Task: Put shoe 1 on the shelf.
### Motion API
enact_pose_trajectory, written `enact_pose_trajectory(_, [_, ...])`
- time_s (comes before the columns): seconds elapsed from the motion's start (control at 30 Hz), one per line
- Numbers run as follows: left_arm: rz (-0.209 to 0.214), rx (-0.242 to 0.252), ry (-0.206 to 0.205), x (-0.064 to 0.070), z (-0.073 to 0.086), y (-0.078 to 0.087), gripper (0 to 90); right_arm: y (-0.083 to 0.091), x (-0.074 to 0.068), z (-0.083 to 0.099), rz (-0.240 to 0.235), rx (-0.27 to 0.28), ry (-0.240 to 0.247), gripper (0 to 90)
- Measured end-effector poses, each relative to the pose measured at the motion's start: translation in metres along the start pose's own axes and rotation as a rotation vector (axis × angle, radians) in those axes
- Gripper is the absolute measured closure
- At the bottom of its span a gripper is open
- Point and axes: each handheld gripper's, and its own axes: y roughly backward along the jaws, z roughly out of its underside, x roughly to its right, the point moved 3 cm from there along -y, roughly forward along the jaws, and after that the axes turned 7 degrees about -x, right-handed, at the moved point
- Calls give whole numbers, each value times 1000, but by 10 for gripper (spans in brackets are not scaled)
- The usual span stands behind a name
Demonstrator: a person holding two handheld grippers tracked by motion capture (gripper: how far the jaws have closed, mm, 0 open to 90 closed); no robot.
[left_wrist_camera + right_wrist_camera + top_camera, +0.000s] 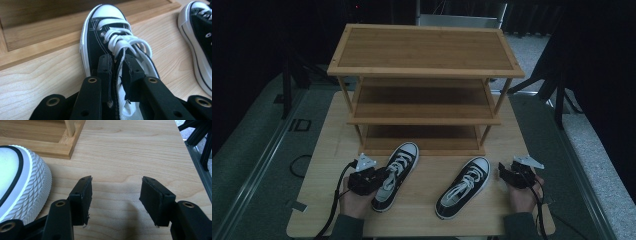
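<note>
Two black-and-white lace-up sneakers lie on the wooden table in front of a three-tier bamboo shoe rack (424, 70). My left gripper (379, 178) is shut on the left sneaker (397, 174); its jaws pinch the black side wall of the collar (115, 75), with the white laces (120, 40) just ahead. The right sneaker (464, 186) rests on the table, its white rubber toe (22, 185) beside my right gripper. My right gripper (504, 175) stands open above bare wood (115, 192), nothing between its jaws.
The rack's bottom shelf (422, 134) sits just behind the sneakers, its corner post (71, 130) near the right gripper. Black stands (557, 85) flank the table. The table edge and a metal rail (200, 172) lie to the right.
</note>
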Motion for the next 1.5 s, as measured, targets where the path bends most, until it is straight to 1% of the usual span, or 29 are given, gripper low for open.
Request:
enact_pose_trajectory(0.2, [0, -23, -11, 0, 0, -5, 787, 0, 0, 0, -1, -2, 2, 425])
enact_pose_trajectory(0.23, [-4, -28, -14, 0, 1, -5, 787, 0, 0, 1, -1, -4, 1, 425])
enact_pose_trajectory(0.3, [-29, -46, -16, -1, 1, -8, 791, 0, 0, 1, -1, -4, 1, 425])
enact_pose_trajectory(0.33, [-33, -49, -15, -1, 2, -9, 802, 0, 0, 1, -1, -3, 1, 425])
enact_pose_trajectory(0.5, [-14, -38, 5, -4, 2, -9, 838, 0, 0, 0, -1, -2, 4, 425])
enact_pose_trajectory(0.7, [-5, -35, 15, -5, 1, -12, 833, 0, -1, 1, -2, -2, 6, 425])
enact_pose_trajectory(0.8, [13, -28, 31, -7, 0, -13, 838, -1, -1, 1, -2, -4, 8, 425])
enact_pose_trajectory(0.87, [40, -28, 49, -9, 0, -14, 859, -1, -1, 1, -2, -4, 8, 425])
enact_pose_trajectory(1.07, [138, -12, 142, -18, 1, -13, 875, -1, -1, 1, -2, -4, 10, 425])
enact_pose_trajectory(1.17, [172, 3, 179, -20, 1, -12, 877, -1, -1, 1, -2, -5, 9, 425])
enact_pose_trajectory(1.37, [216, 35, 226, -20, -1, -10, 879, -1, -1, 1, -1, -4, 7, 425])
enact_pose_trajectory(1.47, [240, 46, 238, -20, -2, -7, 879, -1, 0, 1, 0, -4, 7, 425])
enact_pose_trajectory(1.5, [240, 46, 238, -20, -2, -7, 879, -1, 0, 1, 0, -4, 7, 425])
